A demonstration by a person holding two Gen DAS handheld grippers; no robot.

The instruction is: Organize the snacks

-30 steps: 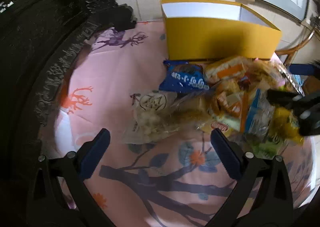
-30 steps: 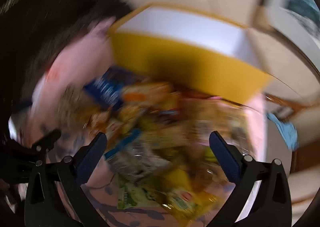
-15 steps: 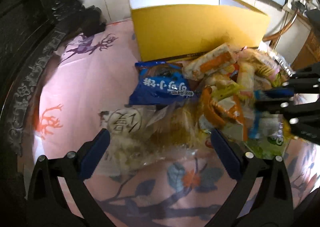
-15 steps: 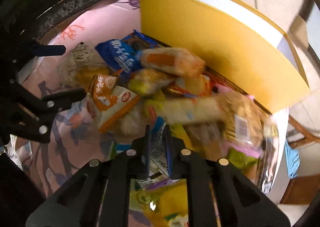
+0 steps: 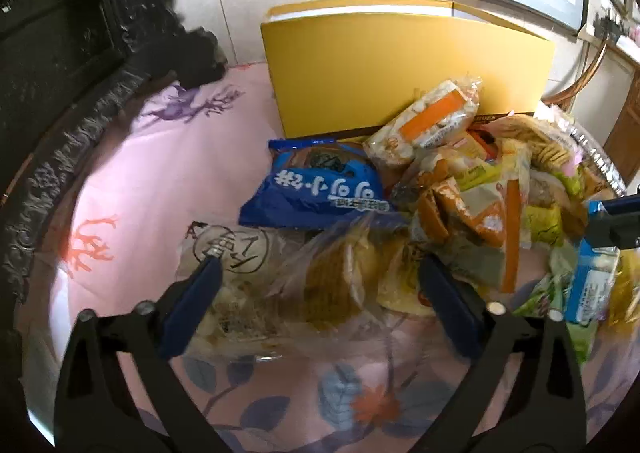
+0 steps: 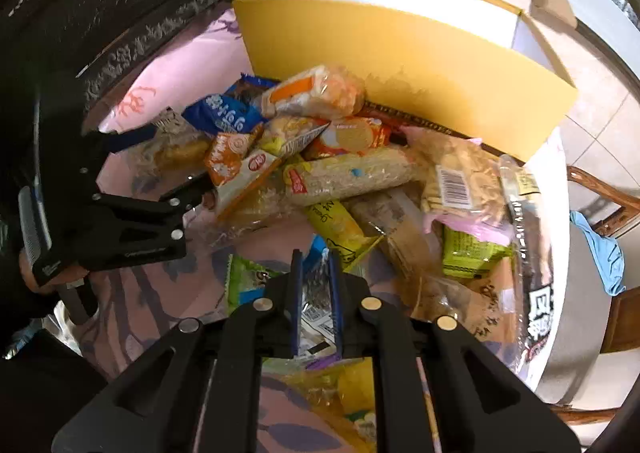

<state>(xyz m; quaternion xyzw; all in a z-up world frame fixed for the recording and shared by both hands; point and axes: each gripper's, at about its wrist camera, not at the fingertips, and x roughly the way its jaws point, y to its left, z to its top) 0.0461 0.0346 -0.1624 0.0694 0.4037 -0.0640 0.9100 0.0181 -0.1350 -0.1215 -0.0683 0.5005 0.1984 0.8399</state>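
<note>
Pink tablecloth [image 5: 168, 173] lies bare beside snack pile [image 5: 460, 189].

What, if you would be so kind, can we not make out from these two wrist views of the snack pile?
- Inside of the yellow box: in both views its near wall hides the floor, so any contents are unseen.
- Blue-and-white packet in the right hand-held gripper: the fingers cover most of it; its label is unreadable.
- Bag of pale snacks between the closing left hand-held gripper jaws: contact uncertain.
</note>
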